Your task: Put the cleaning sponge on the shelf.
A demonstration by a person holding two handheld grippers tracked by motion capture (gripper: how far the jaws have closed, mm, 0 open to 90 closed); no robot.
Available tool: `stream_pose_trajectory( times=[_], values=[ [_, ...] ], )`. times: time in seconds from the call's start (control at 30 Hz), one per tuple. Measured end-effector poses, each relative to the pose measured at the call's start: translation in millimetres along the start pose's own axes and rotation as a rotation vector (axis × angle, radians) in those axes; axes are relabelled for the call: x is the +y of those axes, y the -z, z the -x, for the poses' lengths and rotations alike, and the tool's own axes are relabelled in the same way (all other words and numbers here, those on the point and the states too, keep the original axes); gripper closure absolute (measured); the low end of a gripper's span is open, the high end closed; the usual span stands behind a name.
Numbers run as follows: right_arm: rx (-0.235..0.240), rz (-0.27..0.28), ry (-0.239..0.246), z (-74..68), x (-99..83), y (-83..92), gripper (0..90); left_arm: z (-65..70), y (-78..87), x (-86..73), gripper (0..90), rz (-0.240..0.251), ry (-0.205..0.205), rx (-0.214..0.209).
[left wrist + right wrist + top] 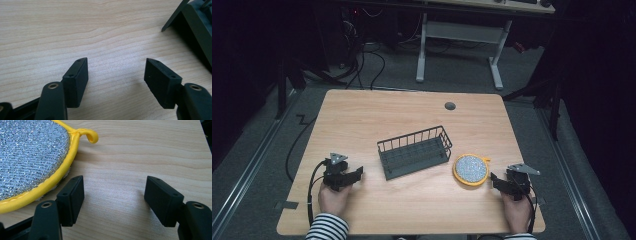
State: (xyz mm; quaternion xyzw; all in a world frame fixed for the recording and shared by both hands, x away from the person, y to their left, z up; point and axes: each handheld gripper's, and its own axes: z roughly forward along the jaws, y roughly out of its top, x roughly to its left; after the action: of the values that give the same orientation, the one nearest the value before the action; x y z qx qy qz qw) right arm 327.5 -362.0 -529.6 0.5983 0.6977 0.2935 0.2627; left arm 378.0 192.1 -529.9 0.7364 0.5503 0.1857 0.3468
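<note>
A dark wire basket (414, 151) sits in the middle of the wooden table (362, 115). To its right lies a round silver scouring pad with a yellow rim and loop (470, 169). My left gripper (357, 175) rests on the table left of the basket, held by a hand, and stands open with bare wood between its jaws (116, 75). The basket's corner (192, 30) shows at the upper right of the left gripper view. My right gripper (494, 181) rests just right of the pad and is open (113, 195). The pad (30, 157) lies beside its left jaw.
A grey cable grommet (450, 106) is set in the table near the far edge. A second desk's white legs (496, 60) and floor cables (362, 65) lie beyond the table. A striped sleeve (327, 227) enters at the bottom left.
</note>
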Motion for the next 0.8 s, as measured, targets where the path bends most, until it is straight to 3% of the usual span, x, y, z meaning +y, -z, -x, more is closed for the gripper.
stream_pose_trajectory(
  times=[0.3,0.57,0.8],
  values=[
    [0.001,0.001,0.002,0.2,0.1,-0.1,32.4,3.3,-3.3,-6.0,35.5,0.05,-0.04,0.035],
    [0.007,0.003,0.002,0.1,0.1,-0.1,34.4,6.9,-5.4,-4.9,33.8,0.037,-0.076,0.057],
    [0.002,-0.009,-0.01,0.7,1.8,-0.2,33.2,7.1,-5.5,-4.8,32.5,0.036,-0.078,0.057]
  ],
)
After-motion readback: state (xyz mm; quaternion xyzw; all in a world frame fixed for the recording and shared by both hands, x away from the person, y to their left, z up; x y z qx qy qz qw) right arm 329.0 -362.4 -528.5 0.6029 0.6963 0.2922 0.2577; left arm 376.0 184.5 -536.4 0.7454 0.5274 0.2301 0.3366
